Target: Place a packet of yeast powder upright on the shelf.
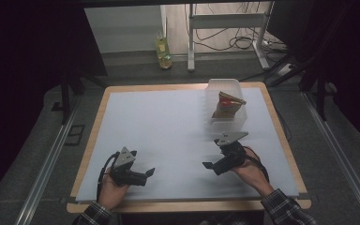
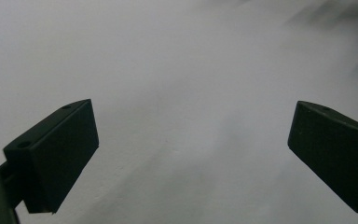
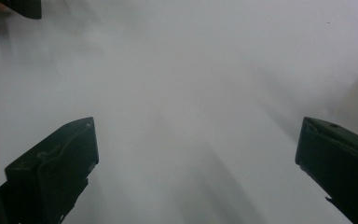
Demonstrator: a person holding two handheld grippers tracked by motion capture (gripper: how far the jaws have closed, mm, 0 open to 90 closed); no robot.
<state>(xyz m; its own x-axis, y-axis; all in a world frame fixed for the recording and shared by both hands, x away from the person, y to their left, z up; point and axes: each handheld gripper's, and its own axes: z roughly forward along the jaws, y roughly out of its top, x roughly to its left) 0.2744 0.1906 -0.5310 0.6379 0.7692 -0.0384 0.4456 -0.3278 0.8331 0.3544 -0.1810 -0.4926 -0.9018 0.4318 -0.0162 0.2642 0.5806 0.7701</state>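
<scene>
Both hands idle, jaws spread wide, nothing held.
My left gripper [image 1: 146, 174] and right gripper [image 1: 211, 166] hovered low; reaching the bin [image 1: 214, 89], perhaps, wanted a slow approach.

Two grippers [image 1: 145, 174] [image 1: 211, 165], one clear bin [image 1: 225, 107], one snack bag [image 1: 227, 105], one bottle [image 1: 163, 50]

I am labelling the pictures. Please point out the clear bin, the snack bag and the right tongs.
clear bin [image 1: 214, 87], high view, far rim
snack bag [image 1: 227, 107], high view, middle
right tongs [image 1: 210, 166], high view, between tips

White-covered table [image 1: 168, 136] carries a clear bin [image 1: 226, 107].
</scene>
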